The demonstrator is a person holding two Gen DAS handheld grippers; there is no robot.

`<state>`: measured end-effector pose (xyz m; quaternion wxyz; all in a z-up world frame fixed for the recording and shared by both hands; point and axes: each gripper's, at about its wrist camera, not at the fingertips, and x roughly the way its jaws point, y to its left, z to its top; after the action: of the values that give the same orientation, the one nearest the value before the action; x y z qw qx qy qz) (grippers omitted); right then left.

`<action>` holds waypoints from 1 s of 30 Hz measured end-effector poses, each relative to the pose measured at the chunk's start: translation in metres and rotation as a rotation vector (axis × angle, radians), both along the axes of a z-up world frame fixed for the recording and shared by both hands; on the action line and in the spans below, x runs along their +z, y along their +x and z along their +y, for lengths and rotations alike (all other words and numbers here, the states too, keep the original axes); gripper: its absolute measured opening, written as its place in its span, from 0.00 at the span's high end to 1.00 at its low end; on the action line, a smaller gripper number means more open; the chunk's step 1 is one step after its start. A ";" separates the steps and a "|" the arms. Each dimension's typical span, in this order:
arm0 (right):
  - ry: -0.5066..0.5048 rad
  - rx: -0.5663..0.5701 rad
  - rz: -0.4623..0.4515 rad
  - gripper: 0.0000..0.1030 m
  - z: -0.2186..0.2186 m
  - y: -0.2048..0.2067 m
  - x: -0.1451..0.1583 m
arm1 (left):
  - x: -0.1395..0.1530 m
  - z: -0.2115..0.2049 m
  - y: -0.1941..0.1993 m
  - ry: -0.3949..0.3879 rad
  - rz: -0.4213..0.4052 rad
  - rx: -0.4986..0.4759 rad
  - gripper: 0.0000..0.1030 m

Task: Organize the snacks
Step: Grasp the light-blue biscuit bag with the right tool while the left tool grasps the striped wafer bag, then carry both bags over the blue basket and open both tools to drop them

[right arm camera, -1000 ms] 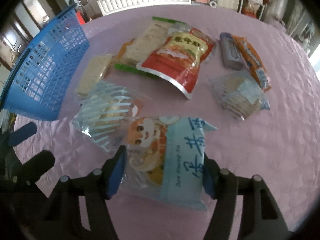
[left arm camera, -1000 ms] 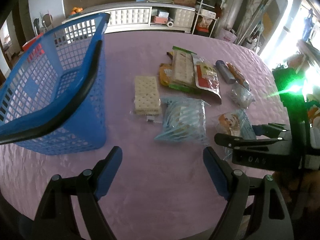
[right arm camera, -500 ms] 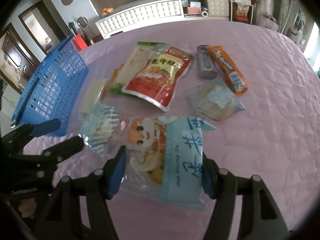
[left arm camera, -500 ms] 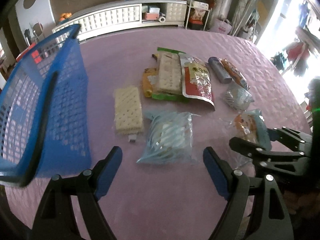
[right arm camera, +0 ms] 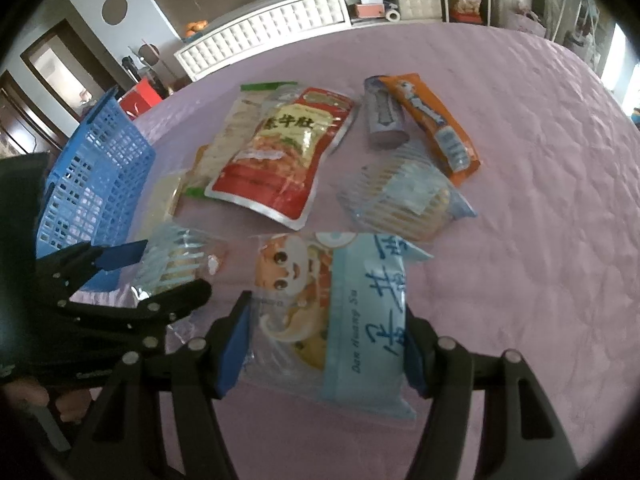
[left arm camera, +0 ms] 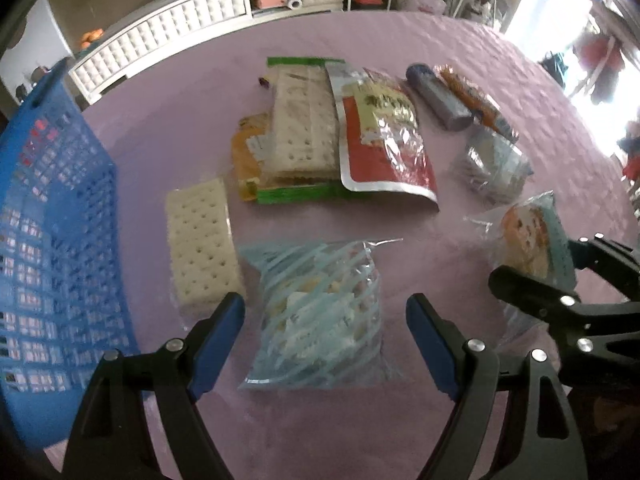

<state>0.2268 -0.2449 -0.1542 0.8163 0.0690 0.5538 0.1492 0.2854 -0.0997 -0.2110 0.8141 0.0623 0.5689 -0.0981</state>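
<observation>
on purple quilted cloth [left arm camera: 168, 132] beside the blue basket [left arm camera: 52, 240], a light, crinkly striped pouch [left arm camera: 320, 316] is straddled unpinched by the wide left gripper [left arm camera: 326, 320], while the cartoon packet [right arm camera: 332, 320] is clamped mid-body by the right gripper [right arm camera: 328, 344].

One blue basket [left arm camera: 60, 240] stands on the purple table [left arm camera: 500, 92], with nine snack packets spread to its right. Nearest it lie two cracker packs [left arm camera: 202, 240], one green-edged, and one orange pouch [left arm camera: 246, 152]; farther off are two blue-striped clear bags [left arm camera: 320, 312] and one cartoon-printed blue bag [right arm camera: 344, 312]. Farthest away lie one red pouch [right arm camera: 284, 152], one grey roll [right arm camera: 382, 114] and one orange bar [right arm camera: 438, 132].
</observation>
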 end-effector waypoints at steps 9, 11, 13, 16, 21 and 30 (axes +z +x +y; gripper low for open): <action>-0.007 -0.010 -0.004 0.33 0.004 -0.004 0.007 | -0.003 0.010 -0.003 -0.066 0.025 0.031 0.46; -0.011 -0.011 -0.019 0.33 0.005 -0.007 0.015 | 0.002 0.014 -0.011 -0.091 0.021 0.041 0.46; -0.011 -0.013 -0.035 0.33 0.005 -0.014 0.024 | 0.012 0.016 -0.021 -0.106 0.001 0.044 0.46; -0.009 -0.014 -0.064 0.33 0.008 -0.025 0.041 | 0.029 0.021 -0.037 -0.147 -0.034 0.050 0.46; -0.017 0.010 -0.124 0.33 0.021 -0.045 0.071 | 0.066 0.029 -0.072 -0.138 -0.127 0.050 0.46; -0.033 0.063 -0.240 0.33 0.062 -0.069 0.118 | 0.127 0.055 -0.116 -0.137 -0.280 0.060 0.46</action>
<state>0.1583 -0.1827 -0.0358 0.8726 0.0195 0.4563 0.1729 0.1693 -0.0446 -0.0843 0.8904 0.0027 0.4435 -0.1024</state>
